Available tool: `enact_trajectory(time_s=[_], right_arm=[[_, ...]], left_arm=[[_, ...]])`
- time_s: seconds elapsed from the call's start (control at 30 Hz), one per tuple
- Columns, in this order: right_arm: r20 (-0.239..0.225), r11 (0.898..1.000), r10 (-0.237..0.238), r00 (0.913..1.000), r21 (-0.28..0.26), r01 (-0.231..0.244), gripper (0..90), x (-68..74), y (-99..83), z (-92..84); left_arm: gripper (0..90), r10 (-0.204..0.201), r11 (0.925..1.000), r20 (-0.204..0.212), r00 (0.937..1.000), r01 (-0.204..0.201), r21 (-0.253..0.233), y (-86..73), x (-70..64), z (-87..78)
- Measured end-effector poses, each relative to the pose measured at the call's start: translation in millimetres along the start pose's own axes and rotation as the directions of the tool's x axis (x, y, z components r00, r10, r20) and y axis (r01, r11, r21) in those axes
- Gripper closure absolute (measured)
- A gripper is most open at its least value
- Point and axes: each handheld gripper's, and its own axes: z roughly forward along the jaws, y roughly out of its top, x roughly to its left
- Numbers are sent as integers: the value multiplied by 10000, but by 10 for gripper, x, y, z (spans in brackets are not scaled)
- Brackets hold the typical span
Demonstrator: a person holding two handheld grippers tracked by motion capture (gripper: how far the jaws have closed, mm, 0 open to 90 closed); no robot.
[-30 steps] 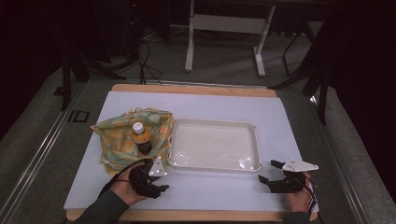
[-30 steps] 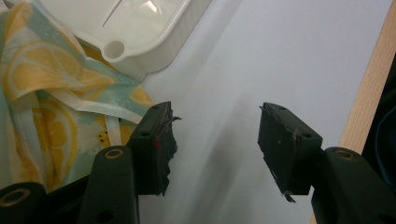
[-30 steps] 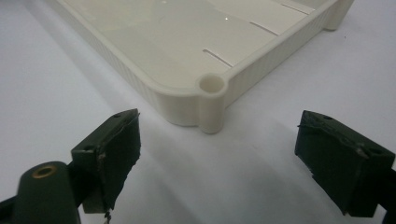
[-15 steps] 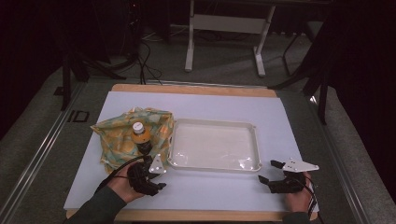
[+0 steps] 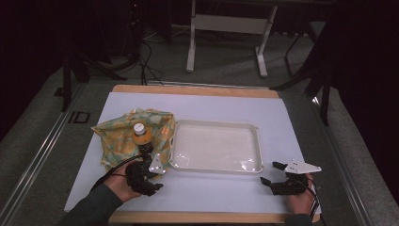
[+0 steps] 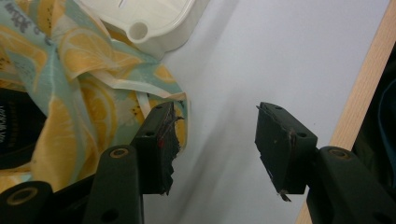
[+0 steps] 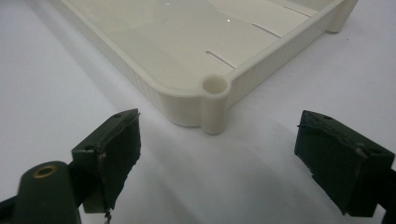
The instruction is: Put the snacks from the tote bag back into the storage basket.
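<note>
High view: bottle (image 5: 140, 133) on lemon-print cloth (image 5: 117, 136) beside tray (image 5: 258, 141).

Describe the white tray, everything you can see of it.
The tray is a shallow cream-white rectangle, plastic by the look, with rounded corners, a ribbed outer wall, a round socket at each visible corner and thin slots in its floor. It lies flat and empty mid-table on the white sheet. Its left edge meets the lemon-print cloth. Neither gripper touches it.
</note>
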Motion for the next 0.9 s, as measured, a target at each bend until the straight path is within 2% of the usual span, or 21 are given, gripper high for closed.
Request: enact_trajectory(time_s=[0.47,0.9], right_arm=[[-57,10000,7,10000,-35,-8,143,-6,-1,-5],[-69,10000,-2,10000,-43,2,143,-5,-2,-6]], left_arm=[[495,359,9990,29,9994,-360,254,57,61,-158],[506,394,9981,-43,9992,-391,477,73,145,-273]])
